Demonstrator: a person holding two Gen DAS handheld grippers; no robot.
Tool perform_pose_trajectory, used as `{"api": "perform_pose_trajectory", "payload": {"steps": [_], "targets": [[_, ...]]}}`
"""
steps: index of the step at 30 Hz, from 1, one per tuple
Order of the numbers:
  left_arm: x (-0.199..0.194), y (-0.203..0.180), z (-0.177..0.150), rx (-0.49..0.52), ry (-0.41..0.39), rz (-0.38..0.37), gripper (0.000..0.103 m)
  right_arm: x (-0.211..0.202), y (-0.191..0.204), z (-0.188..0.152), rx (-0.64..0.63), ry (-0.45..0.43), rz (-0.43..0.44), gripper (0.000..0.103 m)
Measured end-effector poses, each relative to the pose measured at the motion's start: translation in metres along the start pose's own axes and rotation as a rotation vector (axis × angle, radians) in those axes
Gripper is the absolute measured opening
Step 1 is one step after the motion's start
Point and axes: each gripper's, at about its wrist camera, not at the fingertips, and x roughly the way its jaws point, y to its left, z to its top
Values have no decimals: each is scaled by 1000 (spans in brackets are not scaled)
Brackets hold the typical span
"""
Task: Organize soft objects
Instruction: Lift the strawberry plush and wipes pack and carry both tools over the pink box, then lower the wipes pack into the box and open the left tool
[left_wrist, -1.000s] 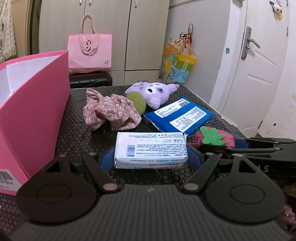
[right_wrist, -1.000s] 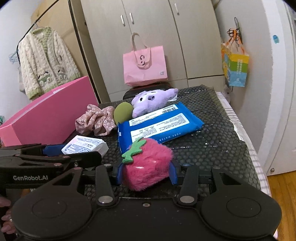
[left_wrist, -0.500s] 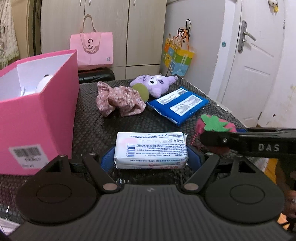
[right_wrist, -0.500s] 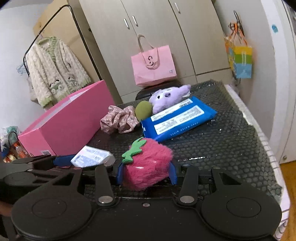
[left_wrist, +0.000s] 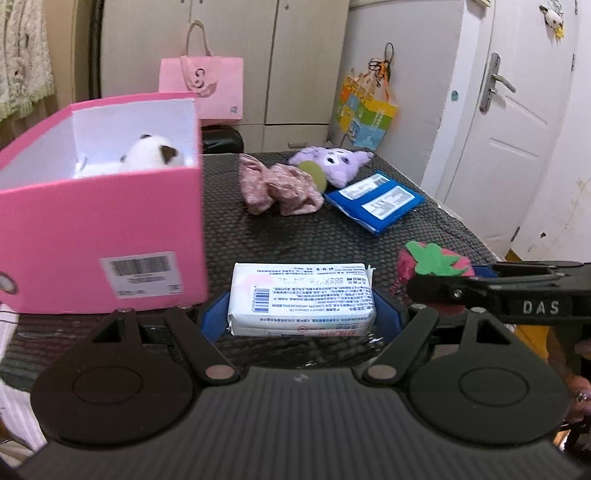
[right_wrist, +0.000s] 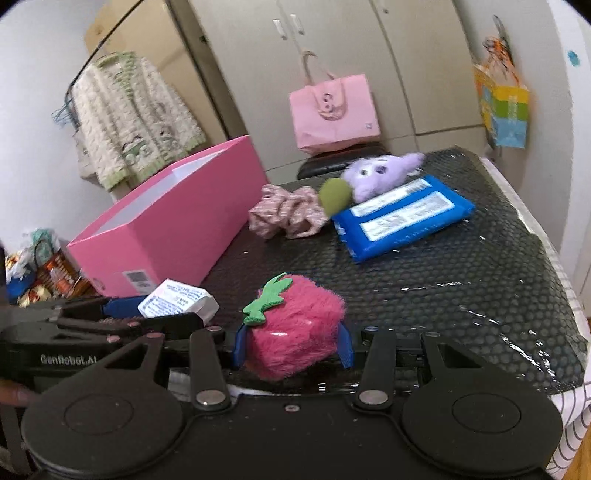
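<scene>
Each gripper, the left gripper (left_wrist: 301, 308) and the right gripper (right_wrist: 291, 341), is built of matte black plastic with blue pads, silver rivets and round discs; "DAS" and "GenRobot.AI" are printed in white.

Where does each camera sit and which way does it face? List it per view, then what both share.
Left wrist: on the left gripper, facing across the table to the pink box; it grips a white tissue pack.
Right wrist: on the right gripper, facing the wardrobe; it grips a pink plush strawberry.
Shared: box, both held items, floral scrunchie, blue wipes pack, purple plush.
</scene>
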Motion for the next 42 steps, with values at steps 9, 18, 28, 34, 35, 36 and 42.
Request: {"api": "perform_pose_trajectory", "payload": {"steps": [9,18,28,34,35,36,42], "targets": [[-45,30,3,-25,-26,32,79,-8,45,3,-93,11,113,51],[-75,62,3,-58,-26,48,79,-10,76,13,-129,56,199,51],[-103,90,24,-5,-56,56,79,5,104,34,-151,106,263,52],[-109,105,37,-8,-94,63,79,12,122,58,-183,84,292,52],[-109,107,40,-11,-100,66,79,14,125,61,-190,81,295,52],[-109,110,42,-13,-107,68,79,17,129,65,-195,80,300,52],[-105,123,57,-32,-134,80,79,33,144,83,-212,72,327,52]]}}
